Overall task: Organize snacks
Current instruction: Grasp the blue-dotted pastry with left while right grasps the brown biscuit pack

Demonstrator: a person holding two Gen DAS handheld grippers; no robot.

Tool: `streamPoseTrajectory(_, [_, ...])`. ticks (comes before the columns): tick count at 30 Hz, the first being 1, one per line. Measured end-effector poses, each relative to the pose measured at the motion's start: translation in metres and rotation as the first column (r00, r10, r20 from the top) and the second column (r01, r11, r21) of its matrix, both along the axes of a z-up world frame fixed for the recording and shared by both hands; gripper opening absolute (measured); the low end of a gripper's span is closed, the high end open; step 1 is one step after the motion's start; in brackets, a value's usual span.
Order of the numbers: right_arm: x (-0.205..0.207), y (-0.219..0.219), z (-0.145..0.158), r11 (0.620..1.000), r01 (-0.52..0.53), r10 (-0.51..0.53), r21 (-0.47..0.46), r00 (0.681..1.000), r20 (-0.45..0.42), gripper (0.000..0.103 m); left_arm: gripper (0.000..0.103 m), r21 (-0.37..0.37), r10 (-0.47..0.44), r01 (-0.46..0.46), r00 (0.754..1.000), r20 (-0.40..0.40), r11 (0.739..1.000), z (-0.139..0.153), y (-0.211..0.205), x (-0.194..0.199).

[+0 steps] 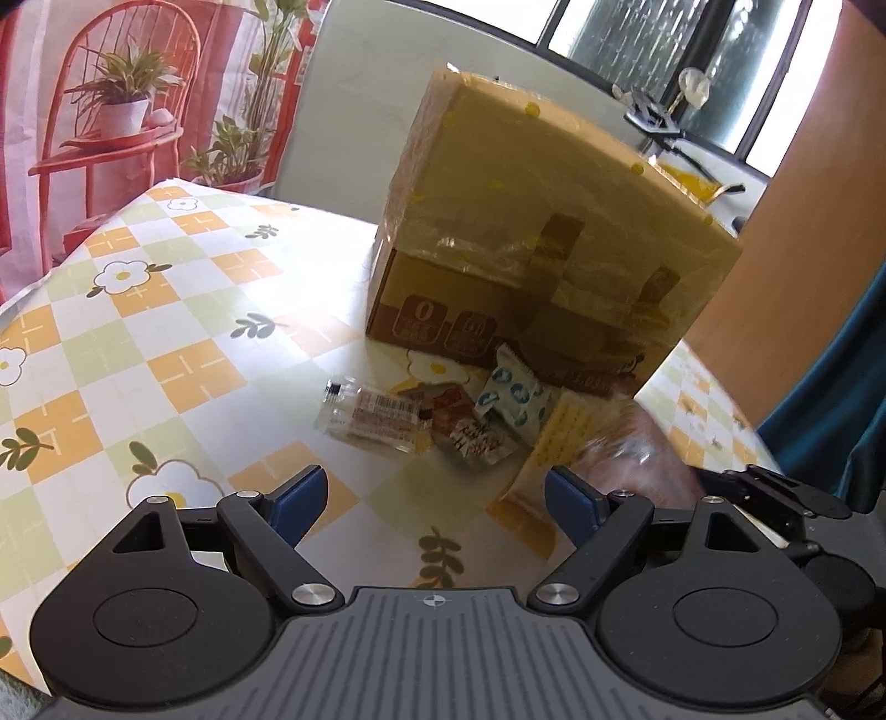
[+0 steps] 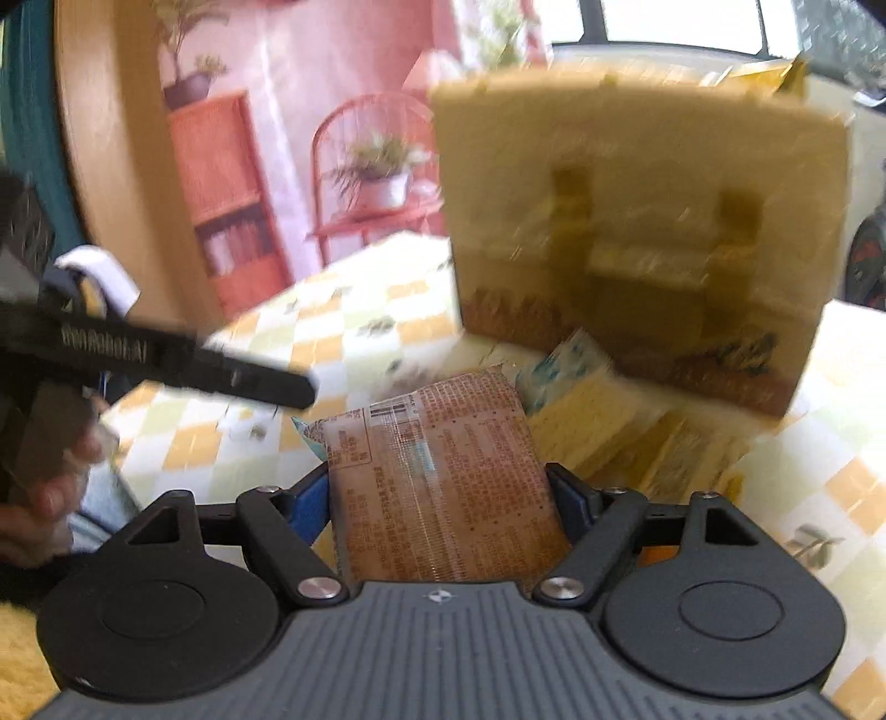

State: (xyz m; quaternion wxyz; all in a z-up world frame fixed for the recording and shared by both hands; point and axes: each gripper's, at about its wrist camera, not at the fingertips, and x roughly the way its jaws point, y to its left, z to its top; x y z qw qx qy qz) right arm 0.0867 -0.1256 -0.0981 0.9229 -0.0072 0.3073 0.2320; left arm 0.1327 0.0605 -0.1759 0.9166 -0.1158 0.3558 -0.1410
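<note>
I see a checked floral tablecloth (image 1: 166,310), a backdrop (image 1: 111,111) printed with a red chair and potted plants, and bright windows (image 1: 637,33) behind

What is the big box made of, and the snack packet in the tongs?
The box looks like brown cardboard wrapped in shiny clear tape or film: light glints off crinkles on its sides. The snack packet between the right tongs seems thin glossy plastic, see-through with printed text and a seam down the middle.
</note>
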Motion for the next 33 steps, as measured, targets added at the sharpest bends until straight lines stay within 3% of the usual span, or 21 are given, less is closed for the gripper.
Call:
streamPoseTrajectory(6, [0.004, -0.033, 0.017, 0.988, 0.151, -0.153, 0.026, 0.985, 0.08, 0.079, 0.083, 0.017, -0.004, 0.004, 1.0, -0.01, 1.0, 0.002, -0.002, 0.02])
streamPoseTrajectory(14, [0.012, -0.076, 0.011, 0.955, 0.295, -0.296, 0.022, 0.952, 0.076, 0.079, 0.068, -0.024, -0.081, 0.081, 0.997, 0.011, 0.996, 0.001, -0.032, 0.075])
streamPoseTrajectory(16, [0.012, -0.087, 0.008, 0.949, 0.315, -0.316, 0.027, 0.946, 0.072, 0.079, 0.067, -0.03, -0.097, 0.097, 0.995, -0.007, 0.995, -0.005, -0.043, 0.091])
streamPoseTrajectory(24, [0.01, -0.111, -0.005, 0.933, 0.355, -0.358, 0.063, 0.933, 0.044, 0.079, 0.062, 0.057, -0.158, 0.161, 0.986, -0.061, 0.985, -0.039, -0.082, 0.136])
streamPoseTrajectory(33, [0.012, -0.124, -0.014, 0.921, 0.379, -0.382, 0.093, 0.924, 0.015, 0.079, 0.062, 0.112, -0.23, 0.237, 0.97, -0.074, 0.965, -0.055, -0.107, 0.146])
